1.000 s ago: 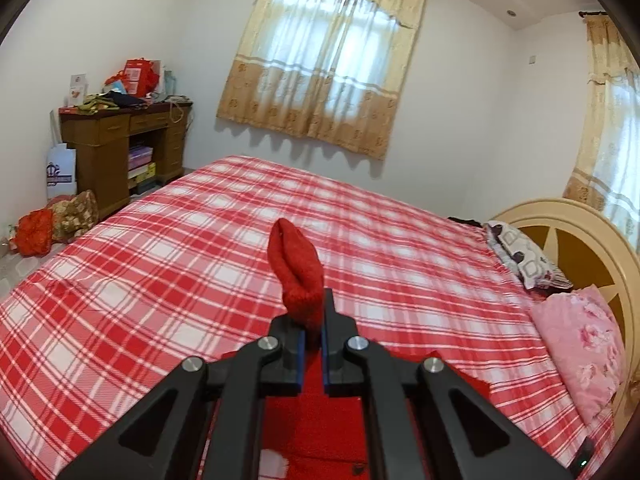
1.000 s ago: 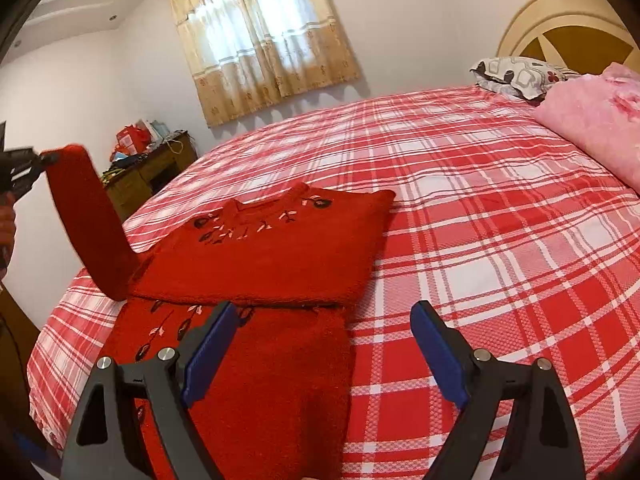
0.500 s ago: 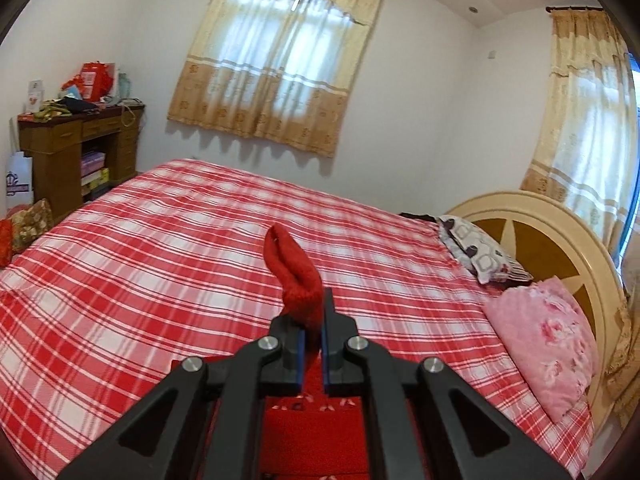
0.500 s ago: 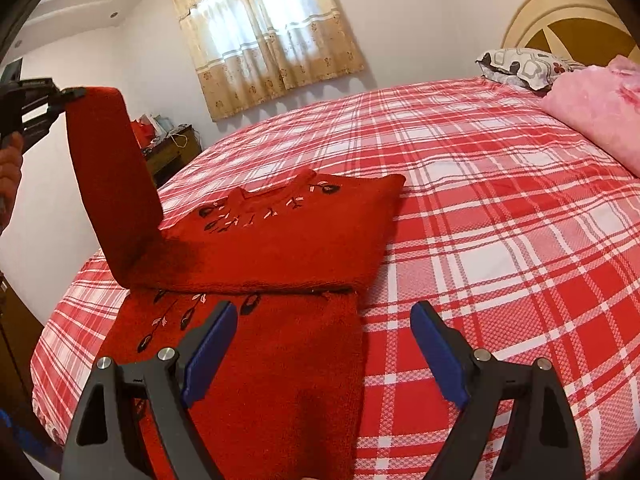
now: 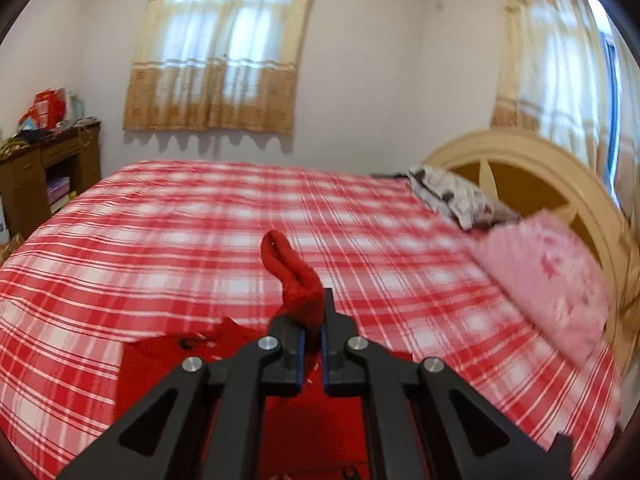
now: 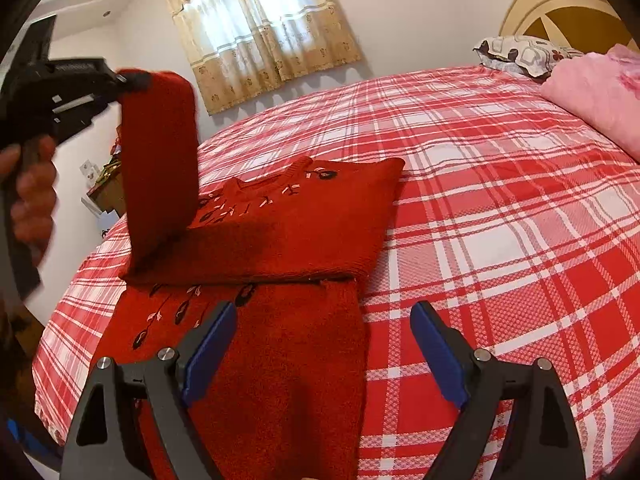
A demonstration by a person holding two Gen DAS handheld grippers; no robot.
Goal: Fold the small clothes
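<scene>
left wrist: faces headboard [image 5: 520, 152] | right wrist: near sweater [image 6: 280, 232] | shared: bed [image 5: 200, 220]

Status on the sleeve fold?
Left gripper shut on sleeve, lifted over red sweater. Right gripper open, empty. Nothing blocking.

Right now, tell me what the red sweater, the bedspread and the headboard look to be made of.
Red sweater: looks like knitted wool or acrylic, with a matte, fuzzy surface, a ribbed collar and stitched dark flower motifs.
Bedspread: woven cloth, probably cotton, with a fine textured weave showing in the red and white plaid and no sheen.
Headboard: seemingly wood, its cream frame smooth and painted, its panels brown; the grain is too blurred to tell.
</scene>
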